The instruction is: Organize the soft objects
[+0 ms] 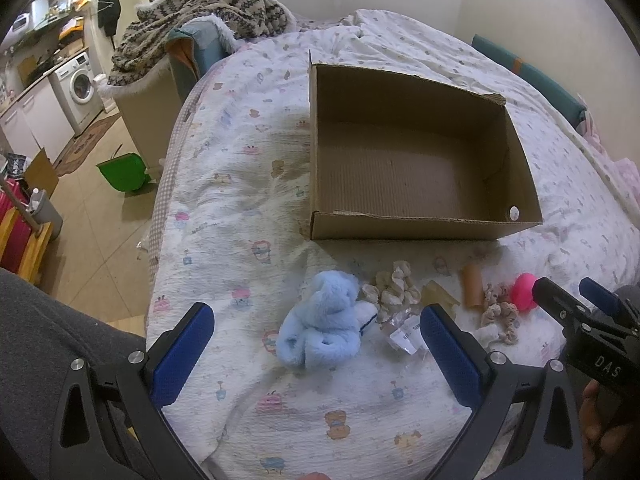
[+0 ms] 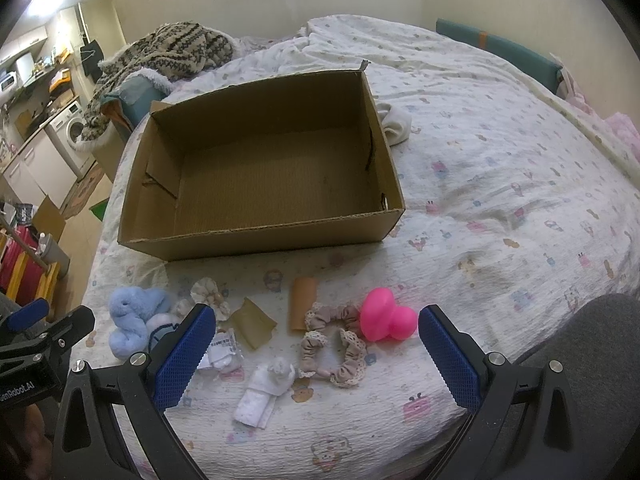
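The left claw (image 1: pixel 318 344) is wide open and holds nothing. It hangs just above the bed (image 1: pixel 224 208), and the blue plush toy (image 1: pixel 324 322) lies right between its two blue fingers (image 1: pixel 188 344). The right claw (image 2: pixel 318 344) is wide open too, and empty. Below it lie the beige scrunchie (image 2: pixel 334 344) and a small white cloth bundle (image 2: pixel 264 388). The pink squishy toy (image 2: pixel 386 316) sits just beside its right finger.

More small things lie in a row near the bed's front edge: a cream scrunchie (image 1: pixel 394 286), a little clear packet (image 1: pixel 402 330), a tan piece (image 2: pixel 254 322) and an orange-brown roll (image 2: pixel 302 304). The big cardboard box (image 1: pixel 416 160) stands behind them, open on top and with nothing in it. All the soft things are on the bed, so none is put away yet.

I think the step now is to pick up the first soft thing. To do it well, the left claw should go straight down over the plush toy's fat middle, not a thin arm. It should squeeze gently until the fur is held. Then it should lift high enough to clear the box's near wall and let go over the middle of the box.
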Motion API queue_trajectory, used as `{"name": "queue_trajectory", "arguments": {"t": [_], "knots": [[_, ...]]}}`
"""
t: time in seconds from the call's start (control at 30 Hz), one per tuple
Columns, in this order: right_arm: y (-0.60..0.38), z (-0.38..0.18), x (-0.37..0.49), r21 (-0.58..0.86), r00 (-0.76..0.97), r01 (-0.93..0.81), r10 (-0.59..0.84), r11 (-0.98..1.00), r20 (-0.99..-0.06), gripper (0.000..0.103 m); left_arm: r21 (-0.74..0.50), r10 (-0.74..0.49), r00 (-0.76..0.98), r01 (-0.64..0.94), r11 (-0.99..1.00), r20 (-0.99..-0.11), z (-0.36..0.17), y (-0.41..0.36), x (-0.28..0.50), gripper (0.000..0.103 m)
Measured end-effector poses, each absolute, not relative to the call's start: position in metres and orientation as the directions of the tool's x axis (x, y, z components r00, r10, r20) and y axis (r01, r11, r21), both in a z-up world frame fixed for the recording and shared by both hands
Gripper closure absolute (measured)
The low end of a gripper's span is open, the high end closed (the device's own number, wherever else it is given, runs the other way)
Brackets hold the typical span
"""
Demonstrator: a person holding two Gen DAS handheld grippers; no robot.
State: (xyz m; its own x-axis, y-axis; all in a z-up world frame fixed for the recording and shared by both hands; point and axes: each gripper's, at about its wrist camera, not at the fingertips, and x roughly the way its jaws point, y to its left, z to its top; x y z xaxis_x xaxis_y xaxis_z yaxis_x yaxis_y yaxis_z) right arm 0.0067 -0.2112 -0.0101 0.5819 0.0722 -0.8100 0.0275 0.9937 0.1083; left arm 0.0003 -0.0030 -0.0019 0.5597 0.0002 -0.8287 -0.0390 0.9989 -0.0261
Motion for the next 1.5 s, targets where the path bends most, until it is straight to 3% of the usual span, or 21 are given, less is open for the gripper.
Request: {"name": "queue_trajectory", "arguments": {"t": [1.5], "knots": [[-0.2109,-0.0129,0.0059,0.113,0.58,0.032,0.074,0.993,-0.812,0.0,-0.024,0.002,0.555,-0.038,0.999,-0.832,-0.0057,-0.0006,-0.0014,0.0]]}}
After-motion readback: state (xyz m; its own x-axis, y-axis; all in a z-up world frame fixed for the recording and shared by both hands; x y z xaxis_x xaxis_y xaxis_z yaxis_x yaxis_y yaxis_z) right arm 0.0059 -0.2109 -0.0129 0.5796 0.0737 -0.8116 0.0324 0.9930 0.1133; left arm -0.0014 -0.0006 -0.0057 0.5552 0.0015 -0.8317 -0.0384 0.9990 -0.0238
